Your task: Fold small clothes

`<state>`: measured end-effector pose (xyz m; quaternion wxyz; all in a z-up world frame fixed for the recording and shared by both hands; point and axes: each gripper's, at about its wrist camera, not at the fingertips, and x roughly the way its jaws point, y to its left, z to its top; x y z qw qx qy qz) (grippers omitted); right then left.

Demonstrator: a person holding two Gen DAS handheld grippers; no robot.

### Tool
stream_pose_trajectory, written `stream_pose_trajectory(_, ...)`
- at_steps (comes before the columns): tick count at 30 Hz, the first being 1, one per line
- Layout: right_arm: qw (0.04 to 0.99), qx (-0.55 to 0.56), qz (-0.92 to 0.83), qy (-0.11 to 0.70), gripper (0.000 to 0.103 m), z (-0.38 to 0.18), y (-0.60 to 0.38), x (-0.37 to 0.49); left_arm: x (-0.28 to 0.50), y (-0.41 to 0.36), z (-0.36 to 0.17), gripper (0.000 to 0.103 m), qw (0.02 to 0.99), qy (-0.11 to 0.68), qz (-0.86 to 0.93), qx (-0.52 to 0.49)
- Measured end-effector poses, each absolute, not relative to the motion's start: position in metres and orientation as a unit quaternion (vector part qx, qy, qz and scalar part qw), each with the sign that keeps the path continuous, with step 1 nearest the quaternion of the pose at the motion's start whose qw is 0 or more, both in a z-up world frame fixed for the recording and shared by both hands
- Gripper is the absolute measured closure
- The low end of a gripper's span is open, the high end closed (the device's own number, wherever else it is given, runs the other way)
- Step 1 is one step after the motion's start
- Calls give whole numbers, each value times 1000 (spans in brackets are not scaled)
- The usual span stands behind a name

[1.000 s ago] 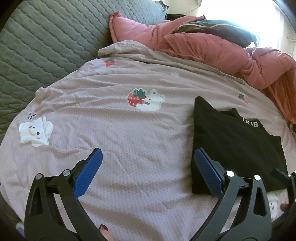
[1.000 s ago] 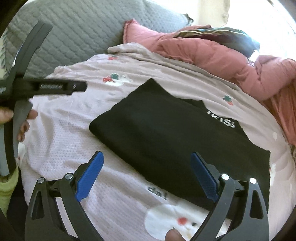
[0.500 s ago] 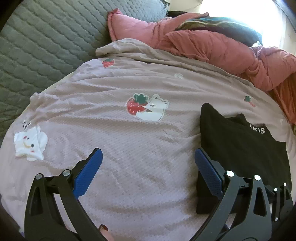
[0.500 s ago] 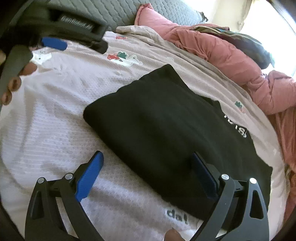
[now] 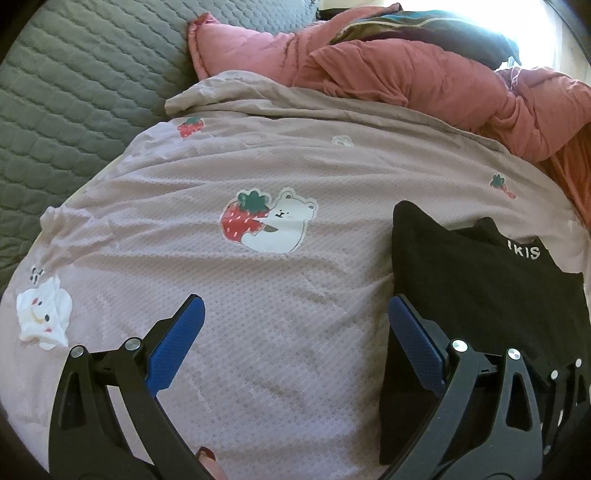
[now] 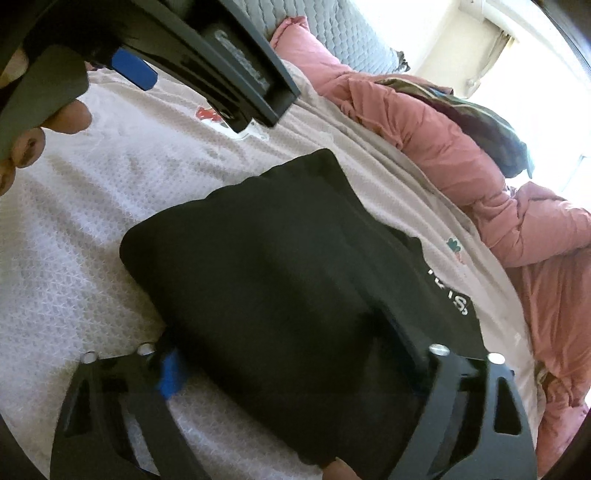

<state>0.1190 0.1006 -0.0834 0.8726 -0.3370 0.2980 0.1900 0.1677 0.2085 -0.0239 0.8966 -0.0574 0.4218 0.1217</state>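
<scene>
Bed: I see a mauve sheet (image 5: 258, 302) with a waffle weave spread over most of both views, printed with a bear hugging a strawberry (image 5: 267, 221) near its middle and a white cartoon figure (image 5: 43, 319) at its left edge.
Headboard: a grey quilted panel (image 5: 74, 92) rises behind the sheet on the left.
Duvet: a pink duvet (image 5: 424, 81) lies bunched along the far side, with a dark striped cloth (image 5: 443, 29) on top of it.
Shirt: the black shirt (image 6: 295, 280) lies folded flat on the right part of the sheet, white letters (image 5: 524, 253) showing near its far corner. In my right wrist view it fills the centre and runs down between the fingers.
Left gripper: my left gripper (image 5: 295, 343) hangs over bare sheet with its blue pads (image 5: 177, 343) spread wide and nothing between them. Its right finger sits at the shirt's left edge; I cannot tell whether it touches the cloth.
Right gripper: my right gripper (image 6: 291, 365) straddles the near end of the shirt. Its jaws have just been closing, and the shirt lies between them. The left pad (image 6: 170, 374) is blurred at the shirt's edge and the right finger is dark against the cloth, so I cannot tell whether the pads press on it yet.
Hand: fingers (image 6: 70, 118) wrap the left gripper's handle at the upper left of the right wrist view.
</scene>
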Motion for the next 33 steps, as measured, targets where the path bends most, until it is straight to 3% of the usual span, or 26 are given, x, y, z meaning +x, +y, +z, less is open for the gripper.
stream_pose_trajectory(7,886,-314,202,273,63,-70,91,111,181,201,-24,10,894,431,108,-61)
stream_pose_trajectory(12,898,-266,216,275,79,-57,76,113,193,198,-27,10,884,450,64,-106)
stream_pose_trajectory(18,908,-211,229,279,83,-44,58,111,204,193,-32,10,863,461,-25,-206)
stream_pose_trajectory(26,912,-186,237,280,85,-37,46,107,213,169,-44,12,840,482,-69,-240)
stream_pose_trajectory(28,912,-180,238,281,85,-35,43,106,213,162,-43,40,840,482,-75,-238)
stream_pose_trajectory(31,913,-174,239,281,85,-32,38,106,211,155,-41,72,837,484,-87,-241)
stream_pose_trajectory(33,915,-169,237,279,86,-31,34,104,209,148,-36,77,842,482,-85,-229)
